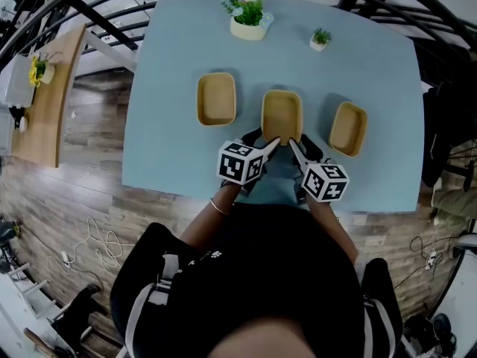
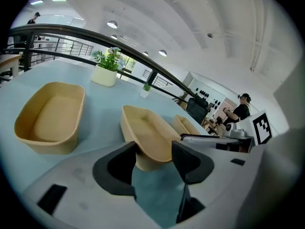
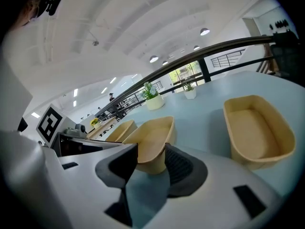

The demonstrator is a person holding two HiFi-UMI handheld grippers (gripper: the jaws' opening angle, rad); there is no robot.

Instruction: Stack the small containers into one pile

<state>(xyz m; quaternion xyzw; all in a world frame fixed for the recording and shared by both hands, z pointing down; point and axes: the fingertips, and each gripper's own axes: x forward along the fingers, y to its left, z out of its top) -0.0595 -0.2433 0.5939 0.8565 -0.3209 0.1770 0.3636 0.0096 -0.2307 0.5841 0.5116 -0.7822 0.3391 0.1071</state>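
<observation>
— Tongs first: how do they stand?
— Left tongs (image 2: 155, 162) and right tongs (image 3: 151, 165) both gape, each with the near end of the middle container (image 1: 282, 115) between its jaws.
— And the others?
— Left container (image 1: 216, 98) and right container (image 1: 348, 128) sit apart on the blue surface (image 1: 164, 133), unstacked.

Site: open-plan office or atrium type. Evidence: black railing (image 2: 62, 27) past far edge of table (image 1: 171, 125); recessed ceiling lights (image 2: 112, 24); wood-plank floor (image 1: 89, 200); potted plants (image 1: 248, 17) at table's far edge; wooden side desk (image 1: 52, 103); loose cables (image 1: 97, 241) on floor.
</observation>
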